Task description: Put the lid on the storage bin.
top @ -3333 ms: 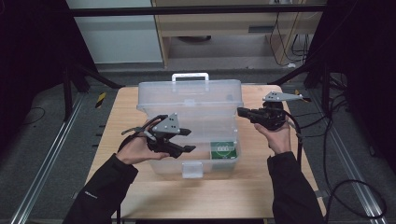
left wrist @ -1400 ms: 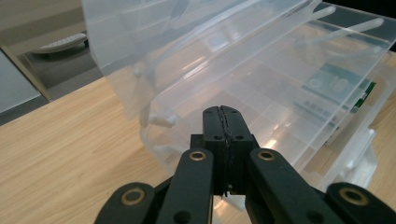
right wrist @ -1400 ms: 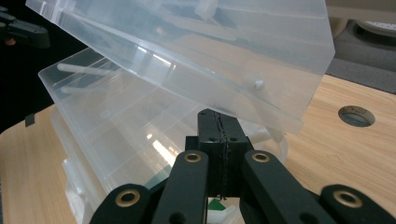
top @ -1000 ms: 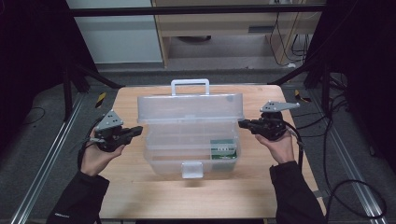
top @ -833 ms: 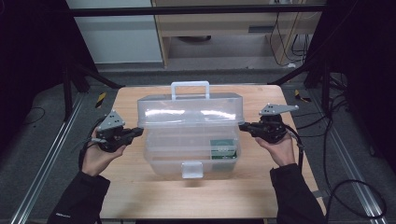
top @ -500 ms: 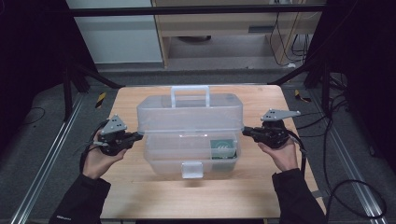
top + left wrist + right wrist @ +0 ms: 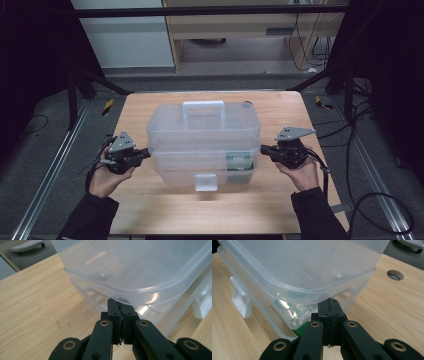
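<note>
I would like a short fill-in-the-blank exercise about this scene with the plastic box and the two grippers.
1. The clear plastic box stands on a table made of ____.
2. The jaws of the left gripper and the right gripper are both ____.
3. The tips of both grippers sit just under the rim of the box's ____.
4. The handle is on the ____ of the box.

Missing words: wood; shut; lid; top
</note>
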{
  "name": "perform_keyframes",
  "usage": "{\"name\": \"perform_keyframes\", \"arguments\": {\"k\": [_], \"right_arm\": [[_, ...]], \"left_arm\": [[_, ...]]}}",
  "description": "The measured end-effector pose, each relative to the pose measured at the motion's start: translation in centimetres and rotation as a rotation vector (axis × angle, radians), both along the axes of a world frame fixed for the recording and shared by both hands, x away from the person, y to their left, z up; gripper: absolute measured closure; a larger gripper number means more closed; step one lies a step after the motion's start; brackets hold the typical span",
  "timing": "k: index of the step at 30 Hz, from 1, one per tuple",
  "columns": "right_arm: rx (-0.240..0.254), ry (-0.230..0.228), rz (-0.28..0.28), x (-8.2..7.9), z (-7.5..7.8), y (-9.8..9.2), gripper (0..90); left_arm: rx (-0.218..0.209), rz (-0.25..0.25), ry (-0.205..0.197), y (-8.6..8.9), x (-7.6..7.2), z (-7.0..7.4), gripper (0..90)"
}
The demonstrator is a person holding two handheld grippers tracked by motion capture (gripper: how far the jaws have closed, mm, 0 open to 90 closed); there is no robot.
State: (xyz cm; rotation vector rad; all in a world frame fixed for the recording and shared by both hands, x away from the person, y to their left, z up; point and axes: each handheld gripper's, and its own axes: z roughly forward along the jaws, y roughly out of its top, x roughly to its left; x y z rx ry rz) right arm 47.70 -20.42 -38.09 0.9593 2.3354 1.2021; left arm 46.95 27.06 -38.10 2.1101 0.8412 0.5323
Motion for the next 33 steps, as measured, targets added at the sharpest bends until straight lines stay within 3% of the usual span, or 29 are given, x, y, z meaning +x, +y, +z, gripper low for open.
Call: {"name": "perform_keyframes", "arguments": {"k": [6, 8, 12, 17, 18, 19, 20, 21, 22, 23, 24, 27, 30, 33], "right_arm": [[-0.019, 0.013, 0.005, -0.3, -0.7, -0.1, 89.5], [-0.047, 0.024, 0.002, -0.3, -1.2, -0.1, 89.6], [-0.049, 0.032, -0.001, -0.3, -1.8, -0.4, 88.8], [-0.063, 0.027, -0.055, 0.0, -2.6, -1.4, 82.2], [-0.066, 0.022, -0.092, 0.2, -3.0, -1.9, 76.7], [-0.066, 0.022, -0.092, 0.2, -3.0, -1.9, 76.7], [-0.064, 0.011, -0.130, 0.4, -3.5, -2.5, 68.8], [-0.064, 0.011, -0.130, 0.4, -3.5, -2.5, 68.8], [-0.067, 0.002, -0.173, 0.7, -4.1, -3.2, 60.3], [-0.067, 0.002, -0.173, 0.7, -4.1, -3.2, 60.3], [-0.066, 0.002, -0.219, 0.9, -4.8, -4.0, 52.4], [-0.062, -0.001, -0.258, 1.1, -5.4, -4.8, 46.2], [-0.046, 0.009, -0.324, 1.2, -6.4, -6.4, 34.9], [-0.033, 0.018, -0.348, 1.2, -6.8, -7.2, 29.6]], "left_arm": [[0.025, 0.010, 0.017, 0.2, 0.1, -0.7, 87.2], [0.050, 0.020, 0.029, 0.4, 0.1, -1.3, 87.0], [0.034, 0.044, 0.040, 1.1, 0.4, -1.8, 86.2], [0.034, 0.110, 0.053, 2.4, 1.1, -2.7, 82.5], [0.037, 0.120, 0.053, 2.7, 1.2, -2.9, 80.3], [0.033, 0.133, 0.053, 2.9, 1.3, -3.1, 80.3], [0.032, 0.152, 0.059, 3.4, 1.6, -3.5, 77.1], [0.032, 0.152, 0.059, 3.4, 1.6, -3.5, 74.3], [0.030, 0.163, 0.066, 3.8, 1.8, -4.0, 71.9], [0.030, 0.163, 0.066, 3.8, 1.8, -4.0, 70.4], [0.024, 0.176, 0.069, 4.1, 2.1, -4.6, 67.4], [0.041, 0.189, 0.070, 4.3, 2.4, -5.1, 62.0], [0.066, 0.212, 0.055, 4.9, 2.9, -5.9, 46.8], [0.067, 0.225, 0.054, 5.2, 3.1, -6.3, 41.8]]}}
